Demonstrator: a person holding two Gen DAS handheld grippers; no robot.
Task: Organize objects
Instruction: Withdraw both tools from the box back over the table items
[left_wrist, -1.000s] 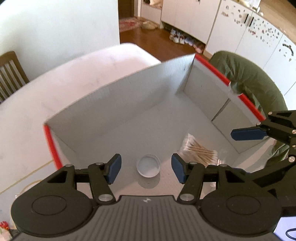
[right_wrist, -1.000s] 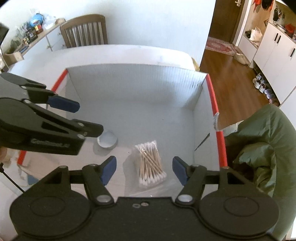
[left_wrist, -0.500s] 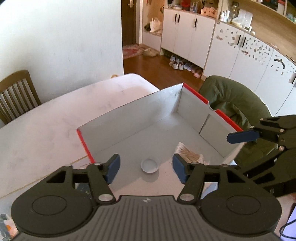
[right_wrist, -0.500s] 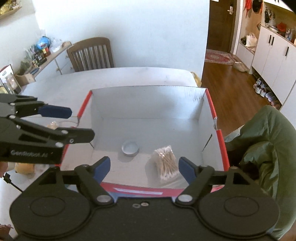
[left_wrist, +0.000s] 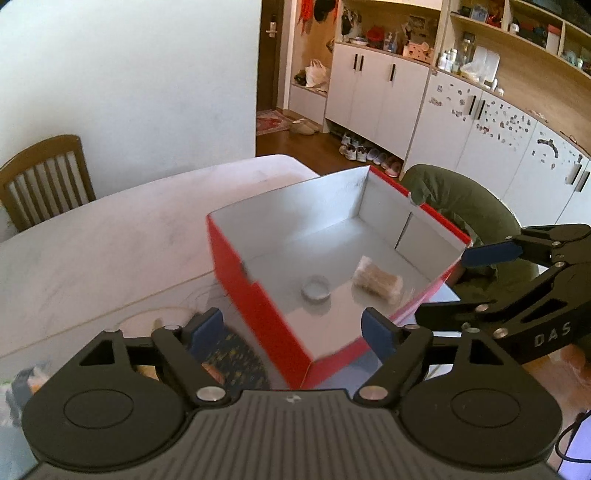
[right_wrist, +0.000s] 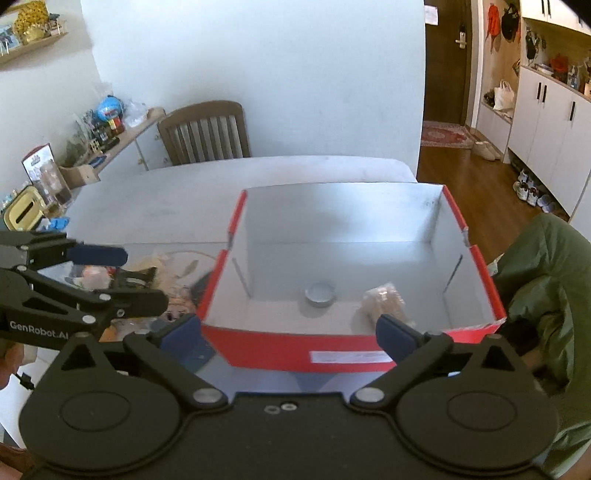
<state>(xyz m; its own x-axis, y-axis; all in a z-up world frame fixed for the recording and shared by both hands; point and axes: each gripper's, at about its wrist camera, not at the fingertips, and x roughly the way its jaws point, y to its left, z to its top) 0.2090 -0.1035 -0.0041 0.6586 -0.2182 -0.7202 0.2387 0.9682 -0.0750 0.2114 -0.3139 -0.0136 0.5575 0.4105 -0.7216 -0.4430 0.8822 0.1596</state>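
Observation:
A red cardboard box (left_wrist: 258, 306) with grey inner walls (right_wrist: 332, 218) stands on the pale table. Inside it lie a small round white lid (left_wrist: 315, 288) (right_wrist: 320, 294) and a clear bag of cotton swabs (left_wrist: 376, 280) (right_wrist: 384, 301). My left gripper (left_wrist: 291, 328) is open and empty, held above and in front of the box's near left corner; it also shows in the right wrist view (right_wrist: 122, 273). My right gripper (right_wrist: 291, 332) is open and empty above the box's near wall; it also shows in the left wrist view (left_wrist: 458, 284).
Several loose small items (right_wrist: 147, 273) and a dark patterned object (left_wrist: 229, 354) lie on the table left of the box. A green padded chair (left_wrist: 461, 203) stands right of the box. A wooden chair (right_wrist: 205, 133) stands at the table's far side.
Both grippers have pulled up and back out of the box, empty and open. The lid and the swab bag stay on the box floor.

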